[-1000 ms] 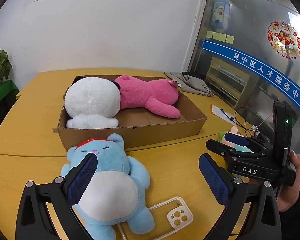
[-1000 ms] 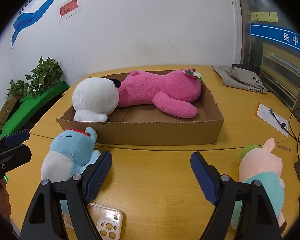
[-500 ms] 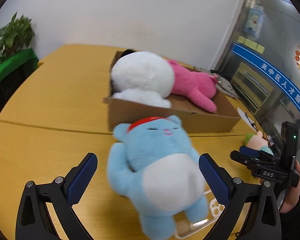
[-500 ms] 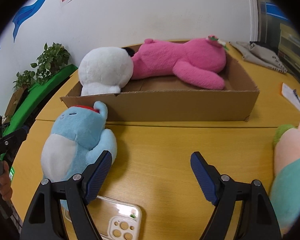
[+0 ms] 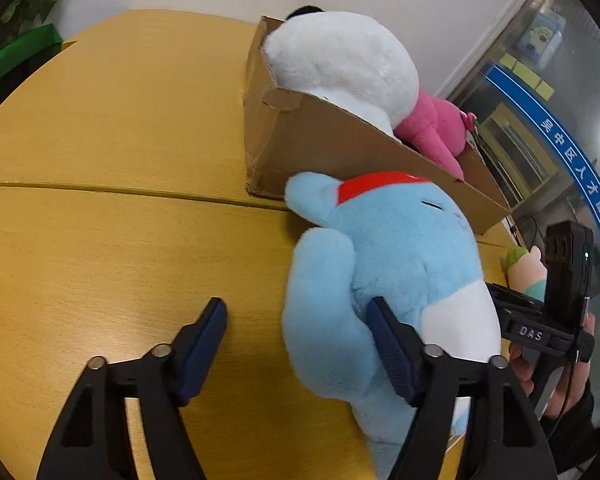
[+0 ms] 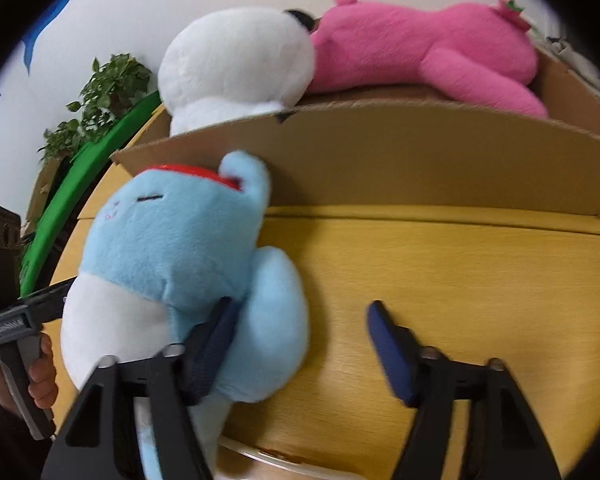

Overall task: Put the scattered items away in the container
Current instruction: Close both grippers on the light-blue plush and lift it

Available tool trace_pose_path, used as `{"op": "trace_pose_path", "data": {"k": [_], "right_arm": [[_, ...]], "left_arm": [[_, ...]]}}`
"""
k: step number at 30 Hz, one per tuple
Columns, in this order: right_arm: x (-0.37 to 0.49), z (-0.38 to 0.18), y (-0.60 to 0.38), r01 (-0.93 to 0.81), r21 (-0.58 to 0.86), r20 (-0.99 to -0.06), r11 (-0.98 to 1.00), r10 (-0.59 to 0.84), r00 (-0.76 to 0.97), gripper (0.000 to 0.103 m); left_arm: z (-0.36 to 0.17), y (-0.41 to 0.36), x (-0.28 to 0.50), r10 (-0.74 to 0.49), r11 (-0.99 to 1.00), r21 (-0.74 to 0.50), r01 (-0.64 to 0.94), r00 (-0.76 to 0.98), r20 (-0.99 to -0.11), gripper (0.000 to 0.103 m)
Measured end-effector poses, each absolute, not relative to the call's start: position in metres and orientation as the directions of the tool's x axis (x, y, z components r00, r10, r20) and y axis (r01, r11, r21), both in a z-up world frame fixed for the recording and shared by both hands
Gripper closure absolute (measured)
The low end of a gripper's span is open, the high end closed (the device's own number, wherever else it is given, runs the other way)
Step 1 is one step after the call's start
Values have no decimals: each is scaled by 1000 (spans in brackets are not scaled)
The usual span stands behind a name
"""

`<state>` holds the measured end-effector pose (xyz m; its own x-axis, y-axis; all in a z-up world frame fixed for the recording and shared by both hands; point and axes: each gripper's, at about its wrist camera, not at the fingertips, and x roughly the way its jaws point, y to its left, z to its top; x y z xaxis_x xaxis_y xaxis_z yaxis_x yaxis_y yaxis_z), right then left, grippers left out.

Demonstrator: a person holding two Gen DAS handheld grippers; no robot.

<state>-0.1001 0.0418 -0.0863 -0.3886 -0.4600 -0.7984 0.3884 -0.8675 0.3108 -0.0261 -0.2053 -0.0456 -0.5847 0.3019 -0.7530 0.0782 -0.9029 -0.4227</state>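
Note:
A blue plush toy [image 5: 396,264] with a red cap and white belly lies on the table against the cardboard box [image 5: 340,152]; it also shows in the right wrist view [image 6: 172,248]. My left gripper [image 5: 296,344] is open around the toy's near arm, its right finger tucked between arm and body. My right gripper [image 6: 300,344] is open around the toy's other arm [image 6: 276,320] from the opposite side. The box [image 6: 400,160] holds a white plush [image 6: 236,60] and a pink plush [image 6: 432,48].
A small pink and teal plush [image 5: 526,272] lies on the table beyond the blue toy. A clear phone case edge [image 6: 268,460] shows under the right gripper. A green planter with plants [image 6: 100,96] stands left of the table.
Both grippers have moved in low and close to the blue plush from either side, and each has narrowed its opening. Each now straddles one of its arms.

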Motion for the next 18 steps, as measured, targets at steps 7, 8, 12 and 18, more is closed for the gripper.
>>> {"op": "trace_pose_path", "data": {"k": [7, 8, 12, 18], "right_arm": [[-97, -85, 33, 451, 323, -778, -832, -505, -374, 79], [-95, -83, 35, 451, 327, -771, -831, -510, -381, 81], [-84, -68, 51, 447, 313, -739, -838, -511, -439, 85], [-85, -16, 92, 430, 259, -658, -865, -484, -577, 87]], "left_arm": [[-34, -192, -21, 287, -928, -372, 30, -580, -762, 71], [-30, -190, -20, 282, -929, -368, 30, -585, -760, 72], [-2, -173, -20, 261, -942, -336, 5, -618, -741, 77], [63, -140, -48, 270, -954, -283, -101, -702, -659, 78]]}}
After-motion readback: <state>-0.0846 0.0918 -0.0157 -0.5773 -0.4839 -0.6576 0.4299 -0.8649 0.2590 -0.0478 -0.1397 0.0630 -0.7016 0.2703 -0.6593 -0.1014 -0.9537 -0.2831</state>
